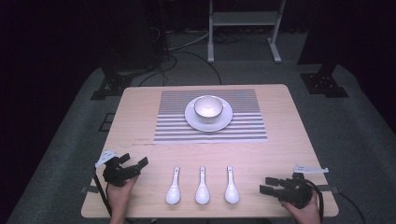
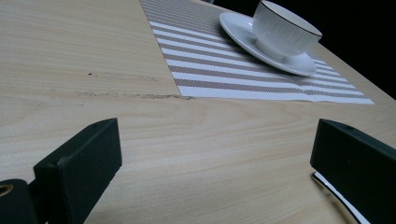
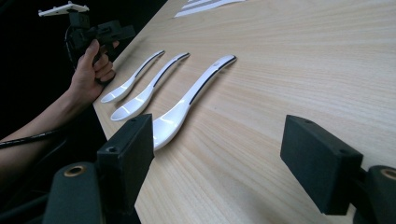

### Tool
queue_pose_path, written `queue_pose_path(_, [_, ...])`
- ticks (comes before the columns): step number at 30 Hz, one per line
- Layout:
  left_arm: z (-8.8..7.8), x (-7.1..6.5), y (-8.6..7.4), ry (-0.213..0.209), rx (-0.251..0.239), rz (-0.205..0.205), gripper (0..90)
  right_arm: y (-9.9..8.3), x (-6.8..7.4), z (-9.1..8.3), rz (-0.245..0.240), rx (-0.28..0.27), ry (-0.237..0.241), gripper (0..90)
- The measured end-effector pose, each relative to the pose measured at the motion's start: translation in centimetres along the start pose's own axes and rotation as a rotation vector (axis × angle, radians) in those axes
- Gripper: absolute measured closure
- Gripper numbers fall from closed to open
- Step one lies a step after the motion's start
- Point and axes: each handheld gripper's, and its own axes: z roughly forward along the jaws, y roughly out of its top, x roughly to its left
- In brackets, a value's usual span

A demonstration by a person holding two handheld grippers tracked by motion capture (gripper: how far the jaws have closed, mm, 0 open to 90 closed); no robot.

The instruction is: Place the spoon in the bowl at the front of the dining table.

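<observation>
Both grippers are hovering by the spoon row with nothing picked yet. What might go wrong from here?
1. The three spoons lie close side by side; the right gripper, open, sits beside the right spoon, and a wide grab may nudge the middle spoon.
2. The spoons look glossy and lie flat on the table, so the jaws may slip off.
3. The bowl stands on a saucer; a spoon dropped in hard could shift it.

spoon handle (image 2: 337, 195) behind jaw — cut off, nearest spoon's bowl (image 3: 164, 126) part-hidden
</observation>
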Motion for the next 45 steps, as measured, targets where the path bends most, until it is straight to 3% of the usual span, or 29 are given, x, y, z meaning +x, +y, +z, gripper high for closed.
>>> queue_pose_path(12, [-0.1, 0.0, 0.0, 0.010, -0.004, 0.003, 0.7, 0.3, 0.9, 2.2, -0.024, 0.060, 0.011, 24.5])
queue_pose_path(35, [0.0, -0.2, 0.0, 0.012, 0.005, 0.011, 0.7, 1.3, 1.9, 5.3, -0.044, 0.122, 0.038, 24.5])
queue_pose_path(45, [0.1, -0.1, 0.0, 0.010, 0.008, 0.010, 0.7, 2.9, 2.4, 7.3, -0.051, 0.150, 0.049, 24.5])
